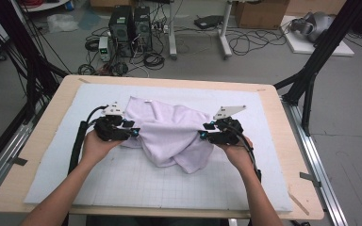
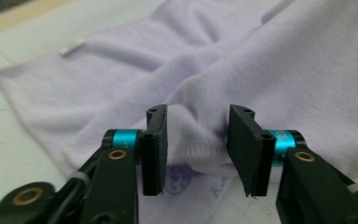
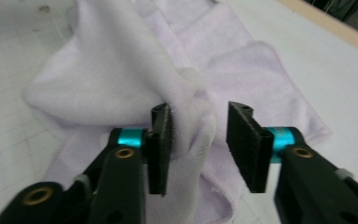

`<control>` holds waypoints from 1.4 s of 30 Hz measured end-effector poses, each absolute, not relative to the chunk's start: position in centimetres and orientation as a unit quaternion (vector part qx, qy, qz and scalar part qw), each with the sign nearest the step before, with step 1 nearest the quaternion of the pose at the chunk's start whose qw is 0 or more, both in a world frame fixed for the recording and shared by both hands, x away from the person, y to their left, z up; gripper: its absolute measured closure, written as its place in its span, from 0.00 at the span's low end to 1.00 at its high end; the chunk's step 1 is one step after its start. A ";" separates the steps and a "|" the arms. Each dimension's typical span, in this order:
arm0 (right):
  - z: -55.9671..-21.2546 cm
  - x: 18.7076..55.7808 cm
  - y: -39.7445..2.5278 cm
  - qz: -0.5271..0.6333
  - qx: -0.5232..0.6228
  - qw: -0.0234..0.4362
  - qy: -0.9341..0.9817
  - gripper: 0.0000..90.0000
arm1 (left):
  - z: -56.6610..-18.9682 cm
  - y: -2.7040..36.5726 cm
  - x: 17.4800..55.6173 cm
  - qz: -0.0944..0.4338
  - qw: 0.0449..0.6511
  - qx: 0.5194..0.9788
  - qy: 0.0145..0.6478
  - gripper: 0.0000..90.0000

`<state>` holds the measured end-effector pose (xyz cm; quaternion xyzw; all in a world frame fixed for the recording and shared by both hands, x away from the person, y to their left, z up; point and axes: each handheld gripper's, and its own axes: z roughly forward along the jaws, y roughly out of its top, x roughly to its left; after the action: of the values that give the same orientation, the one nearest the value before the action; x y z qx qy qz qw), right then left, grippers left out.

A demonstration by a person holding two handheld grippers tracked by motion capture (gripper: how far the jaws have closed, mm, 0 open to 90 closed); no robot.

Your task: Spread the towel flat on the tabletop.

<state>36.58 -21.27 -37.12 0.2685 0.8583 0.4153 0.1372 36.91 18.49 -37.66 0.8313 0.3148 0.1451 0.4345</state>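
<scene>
The towel (image 1: 169, 132) has a small white tag (image 2: 72, 46); its words are too tiny to read. Your left gripper (image 2: 196, 140) and right gripper (image 3: 198, 140) point inward, jaws wide around folds.

Towel (image 1: 169, 132) fold between the left gripper (image 2: 196, 144) fingers (image 2: 154, 149): blurred at close range; contact with either pad not determinable. Printed marks on the desk (image 2: 9, 154) surface just below that fold: too blurred to read. Small white tag (image 2: 72, 46) far beyond the fingers: lettering too small to read. Towel far edge: cut off at top and right picture edges. Right gripper (image 3: 199, 140): towel ridge against one finger (image 3: 160, 149), underside hidden behind it; gap to the other finger visible. Towel underside in high view: hidden by its own folds.
</scene>
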 end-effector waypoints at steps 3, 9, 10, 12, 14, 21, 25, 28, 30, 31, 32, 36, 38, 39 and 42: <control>-36.5 34.9 -21.4 0.430 0.257 0.150 0.853 0.61 | -36.8 19.5 35.7 0.157 0.449 0.822 0.312 0.60; -36.5 32.1 -21.1 0.441 0.240 0.145 0.853 0.60 | -37.9 19.1 34.3 0.146 0.444 0.835 0.292 0.65; -36.9 31.7 -20.8 0.441 0.238 0.135 0.855 0.60 | -38.4 18.7 34.3 0.137 0.442 0.839 0.287 0.68; -37.9 31.0 -19.9 0.438 0.226 0.123 0.861 0.60 | -39.7 17.5 34.2 0.128 0.428 0.851 0.278 0.73; -39.1 30.2 -19.0 0.428 0.216 0.109 0.871 0.60 | -40.8 16.5 34.2 0.116 0.415 0.861 0.269 0.76; -41.8 29.6 -16.9 0.404 0.200 0.079 0.889 0.61 | -43.4 13.3 34.3 0.106 0.391 0.878 0.255 0.67; -43.2 29.9 -15.3 0.370 0.181 0.064 0.909 0.68 | -43.7 12.6 34.7 0.116 0.391 0.877 0.255 0.85; -43.8 30.1 -14.9 0.359 0.172 0.058 0.916 0.86 | -43.4 12.9 34.7 0.106 0.394 0.877 0.252 0.93; -43.6 30.3 -15.2 0.367 0.167 0.046 0.914 0.95 | -42.9 13.5 34.6 0.096 0.403 0.874 0.253 0.94; -43.4 30.3 -15.6 0.376 0.166 0.040 0.911 0.96 | -42.4 13.9 34.3 0.098 0.413 0.869 0.254 0.94; -43.0 30.2 -15.9 0.380 0.167 0.041 0.909 0.96 | -42.0 14.3 34.1 0.100 0.417 0.868 0.252 0.94; -40.8 29.6 -17.9 0.407 0.168 0.065 0.896 0.96 | -39.3 16.8 33.0 0.108 0.436 0.858 0.251 0.94; -39.4 29.3 -19.1 0.422 0.172 0.078 0.887 0.96 | -37.9 18.1 32.4 0.116 0.446 0.851 0.250 0.94; -38.8 29.1 -19.7 0.431 0.177 0.083 0.881 0.96 | -37.2 18.7 32.2 0.115 0.451 0.850 0.249 0.94; -37.1 28.5 -21.2 0.448 0.178 0.095 0.871 0.96 | -35.6 20.2 31.1 0.124 0.456 0.847 0.244 0.94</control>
<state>28.46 -21.16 -37.09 0.1784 0.8710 0.4477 0.0954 31.13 20.17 -35.57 0.8465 0.2442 0.1243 0.4565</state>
